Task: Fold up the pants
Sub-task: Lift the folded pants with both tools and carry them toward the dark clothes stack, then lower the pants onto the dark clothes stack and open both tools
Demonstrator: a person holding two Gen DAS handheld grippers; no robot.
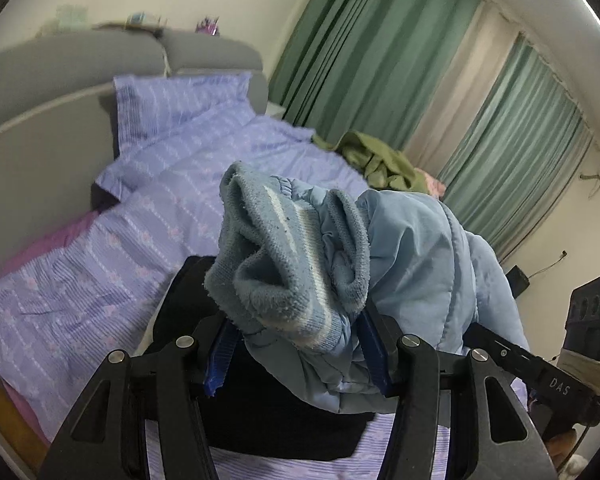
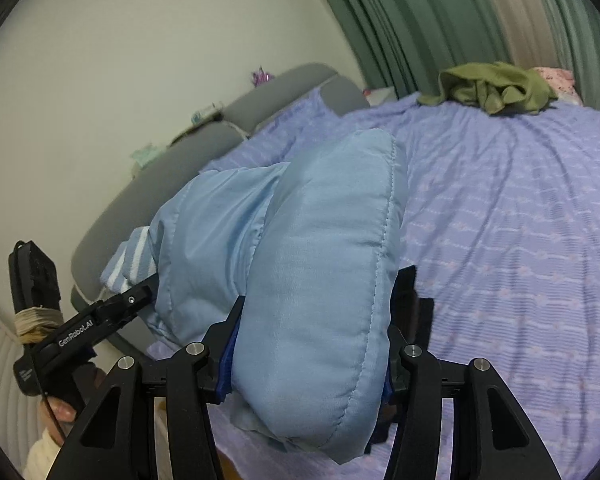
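Observation:
Light blue padded pants (image 1: pixel 412 248) are held up above the bed between both grippers. My left gripper (image 1: pixel 300 348) is shut on the ribbed striped waistband (image 1: pixel 296 264). My right gripper (image 2: pixel 308 364) is shut on a padded fold of the pants (image 2: pixel 316 280). The other gripper shows at the right edge of the left wrist view (image 1: pixel 540 372) and at the left of the right wrist view (image 2: pixel 100 320). A dark garment (image 1: pixel 268 412) lies on the bed under the pants.
The bed has a purple patterned cover (image 2: pixel 520 240) and a pillow (image 1: pixel 180 100). An olive green garment (image 2: pixel 496 86) lies crumpled at the far side, with a pink item (image 2: pixel 556 76) beside it. A grey headboard (image 1: pixel 60 72) and green curtains (image 1: pixel 380 52) stand beyond the bed.

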